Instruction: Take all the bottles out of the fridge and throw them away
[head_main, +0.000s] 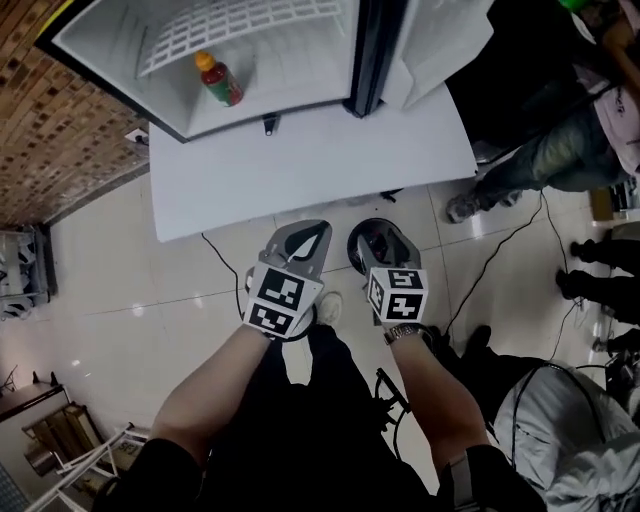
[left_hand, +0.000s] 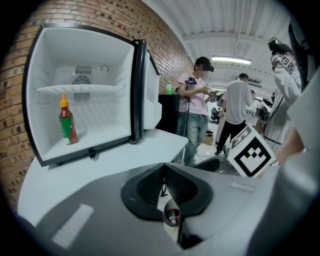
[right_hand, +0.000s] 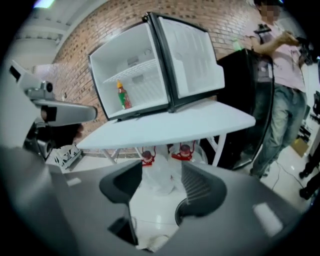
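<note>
Standing upright inside the open white fridge (head_main: 290, 55) at the white counter (head_main: 300, 165) far edge, the red yellow-capped bottle (head_main: 219, 80) sits ahead-left; the left gripper (head_main: 318, 228), closed and empty, is nearer; the right gripper (head_main: 378, 232) gapes empty.

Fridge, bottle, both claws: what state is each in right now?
Fridge: door open wide.
Red sauce bottle: upright, capped, on the fridge floor.
Left claw: shut, empty.
Right claw: open, empty.
Jugs under the table: capped.
</note>
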